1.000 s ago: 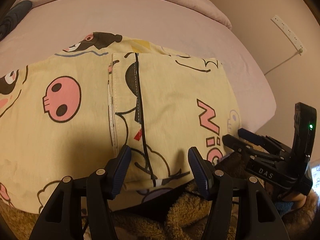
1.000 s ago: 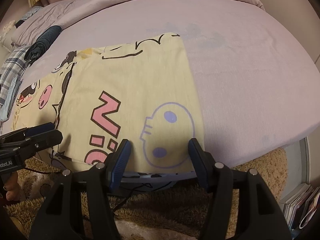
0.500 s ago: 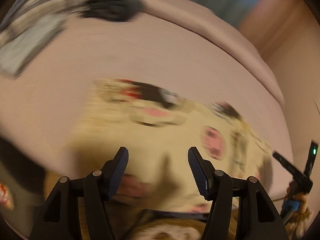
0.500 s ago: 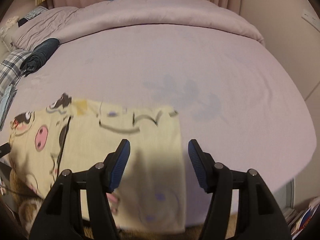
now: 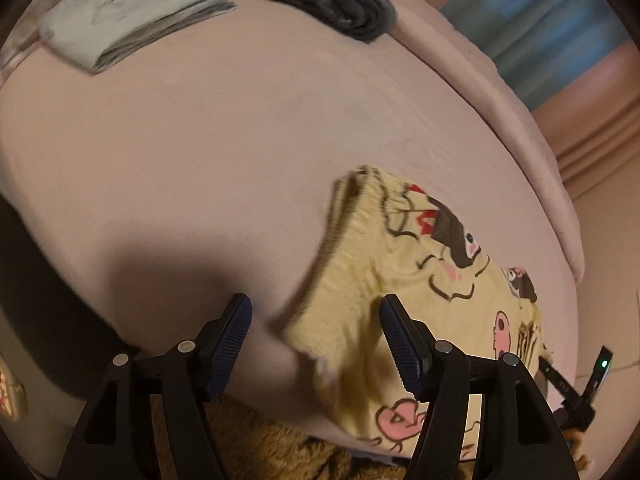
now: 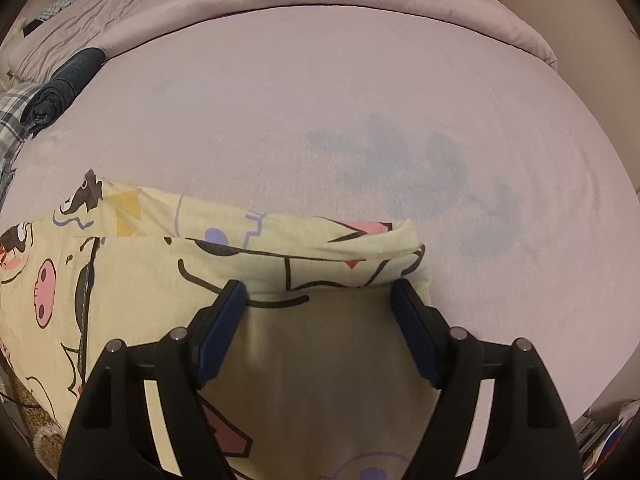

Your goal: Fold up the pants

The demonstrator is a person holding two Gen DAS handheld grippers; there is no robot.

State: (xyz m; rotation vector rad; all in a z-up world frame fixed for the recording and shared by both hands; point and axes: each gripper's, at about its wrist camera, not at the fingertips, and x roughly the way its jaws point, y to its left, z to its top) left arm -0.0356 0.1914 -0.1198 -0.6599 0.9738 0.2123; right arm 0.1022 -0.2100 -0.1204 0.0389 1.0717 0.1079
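Near the front edge of the bed (image 6: 360, 80), our yellow cartoon pants (image 6: 140, 280) lie flat with one part folded over, so we can make the next fold. Our right tool (image 6: 316, 308) hangs over the folded end and our left tool (image 5: 314, 320) over the stretchy waistband; both are opening wide and pinch nothing, though cloth lies under them. The pants look soft and smooth, with pink skulls.

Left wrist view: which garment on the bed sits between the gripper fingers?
The yellow cartoon-print pants; the grey folded cloth and dark bundle lie far off.
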